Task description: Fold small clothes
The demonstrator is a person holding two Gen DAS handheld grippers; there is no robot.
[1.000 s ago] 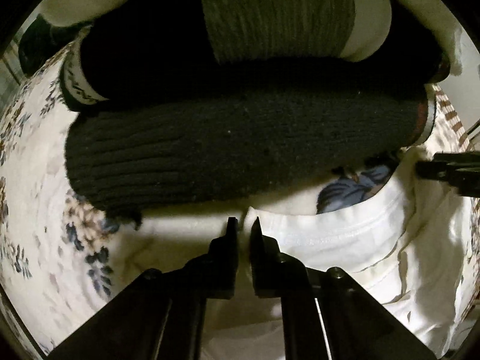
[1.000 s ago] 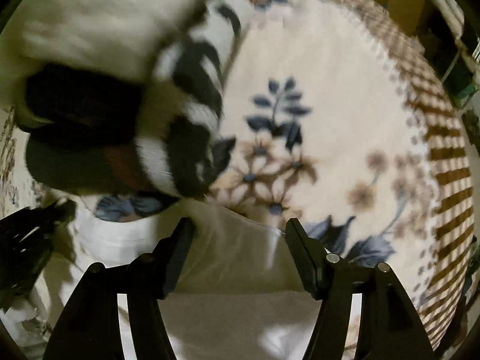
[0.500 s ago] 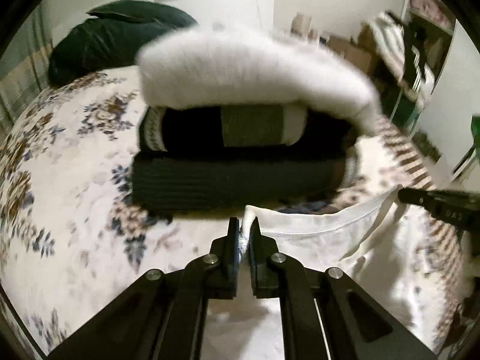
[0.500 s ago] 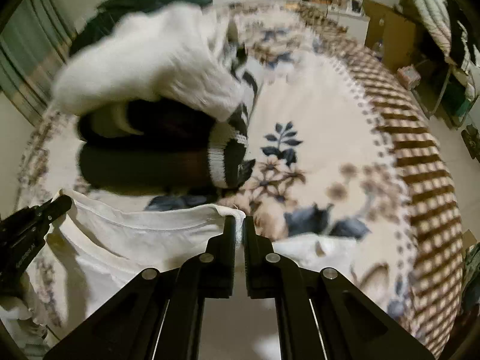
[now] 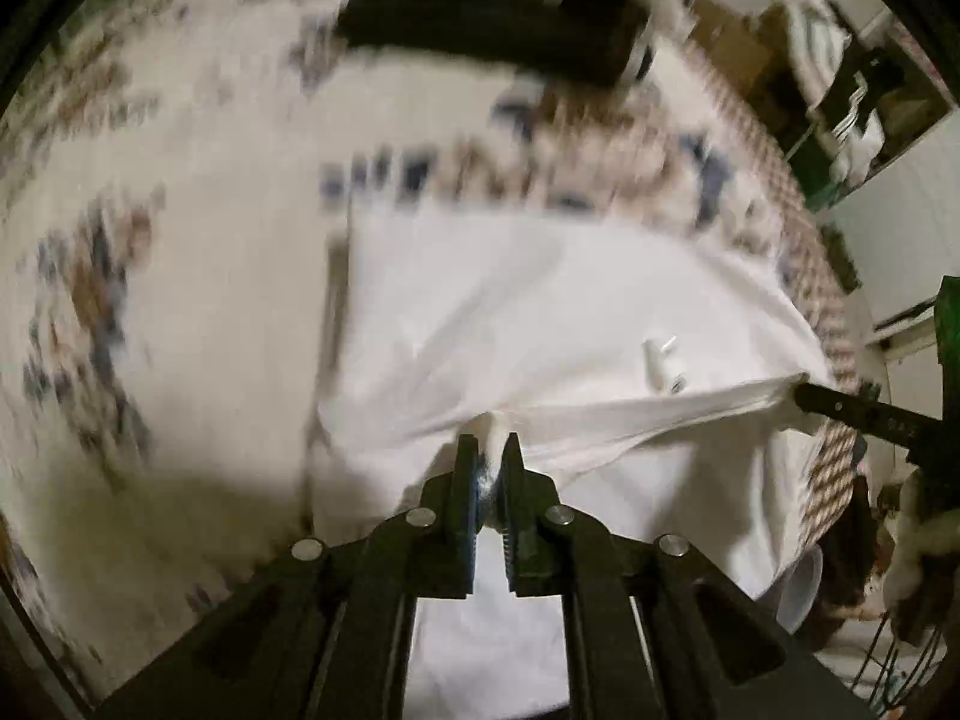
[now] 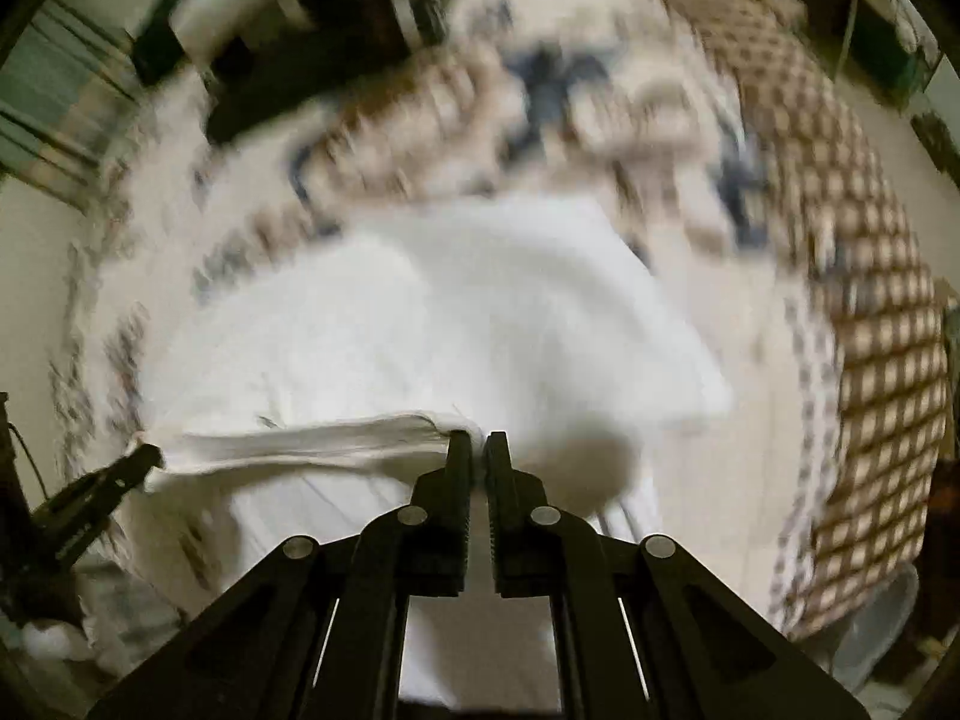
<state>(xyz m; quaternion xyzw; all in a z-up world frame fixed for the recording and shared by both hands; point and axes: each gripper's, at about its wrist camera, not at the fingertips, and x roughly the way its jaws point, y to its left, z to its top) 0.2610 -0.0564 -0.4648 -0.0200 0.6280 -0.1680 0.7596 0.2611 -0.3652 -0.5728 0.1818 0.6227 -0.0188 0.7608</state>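
A white T-shirt (image 5: 540, 312) lies on the floral bedspread (image 5: 198, 276), its near edge lifted and stretched between my two grippers. My left gripper (image 5: 487, 450) is shut on one end of that edge. My right gripper (image 6: 478, 447) is shut on the other end. The shirt also shows in the right wrist view (image 6: 480, 312). The right gripper's tip shows at the right of the left wrist view (image 5: 840, 405), and the left gripper's tip shows at the left of the right wrist view (image 6: 114, 477). Both views are motion-blurred.
A stack of folded dark and white clothes (image 5: 498, 30) sits farther back on the bed, also in the right wrist view (image 6: 312, 42). The bed's checked border (image 6: 870, 276) runs along the right. Shelves with clutter (image 5: 852, 96) stand beyond the bed.
Both grippers have pulled back from the folded stack, drawing the shirt's edge with them. The stack now looks much farther away. The right gripper closed on the shirt about a second ago.
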